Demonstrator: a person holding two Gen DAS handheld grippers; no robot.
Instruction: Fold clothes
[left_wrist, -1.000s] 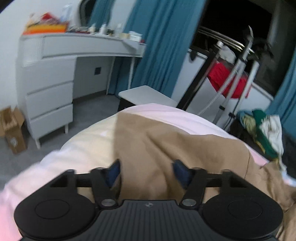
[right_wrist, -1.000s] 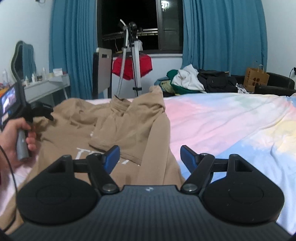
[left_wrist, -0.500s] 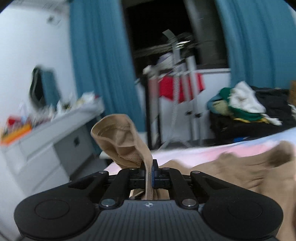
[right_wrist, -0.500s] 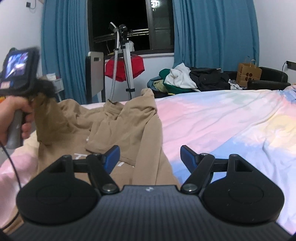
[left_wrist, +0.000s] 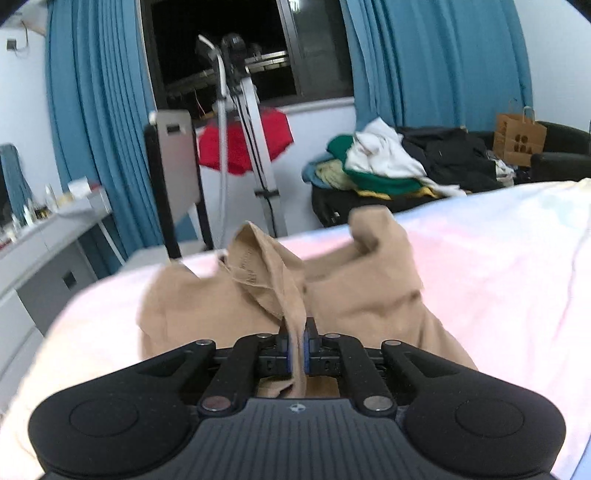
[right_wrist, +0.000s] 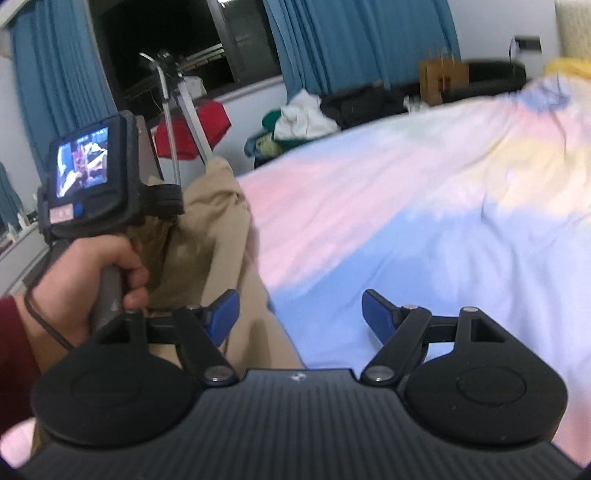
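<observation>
Our left gripper (left_wrist: 297, 345) is pressed together on a fold of the tan garment (left_wrist: 354, 291), pinching the cloth up off the bed (left_wrist: 498, 280) where the rest lies rumpled. Our right gripper (right_wrist: 301, 312) is spread wide and empty, its left finger over the garment's edge, its right over the pastel bedspread. Our left hand (right_wrist: 85, 280) holds its tool just beside it.
</observation>
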